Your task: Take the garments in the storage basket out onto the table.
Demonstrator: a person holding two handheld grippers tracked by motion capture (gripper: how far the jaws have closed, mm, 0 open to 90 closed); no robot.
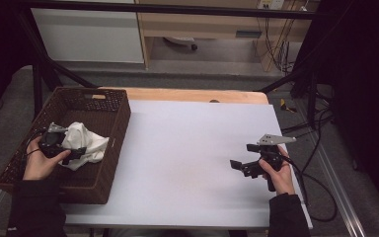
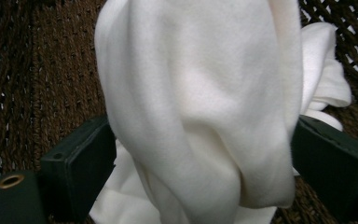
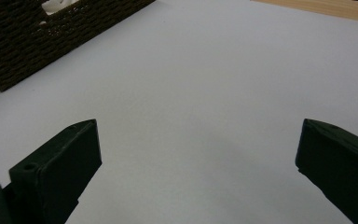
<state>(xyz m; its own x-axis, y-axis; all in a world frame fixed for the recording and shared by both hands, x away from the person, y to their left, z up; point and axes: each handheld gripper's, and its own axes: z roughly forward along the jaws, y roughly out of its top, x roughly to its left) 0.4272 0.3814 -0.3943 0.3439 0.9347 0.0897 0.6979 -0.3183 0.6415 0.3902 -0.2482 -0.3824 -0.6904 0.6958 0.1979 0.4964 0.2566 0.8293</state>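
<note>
A crumpled white cloth (image 1: 86, 138) lies in a brown woven basket (image 1: 121, 118) at the table's left. My left gripper (image 1: 79, 150) is down inside the basket, held by a hand. In the left gripper view the cloth (image 2: 200, 93) bulges up between the two wide-set jaws of this gripper (image 2: 205, 158) and brushes both pads, with no squeeze showing; basket weave (image 2: 51, 70) lies behind it. My right gripper (image 1: 243, 155) hovers over the white table sheet (image 1: 187, 148) at the right, open, with nothing between its jaws. The right gripper view shows that gripper (image 3: 198, 154) over bare sheet.
The basket's wall (image 3: 37, 37) crosses the top left of the right gripper view, with a bit of cloth (image 3: 56, 4) above it. A wooden table edge (image 1: 192, 95) runs along the far side. Black frame bars and cables stand around the table.
</note>
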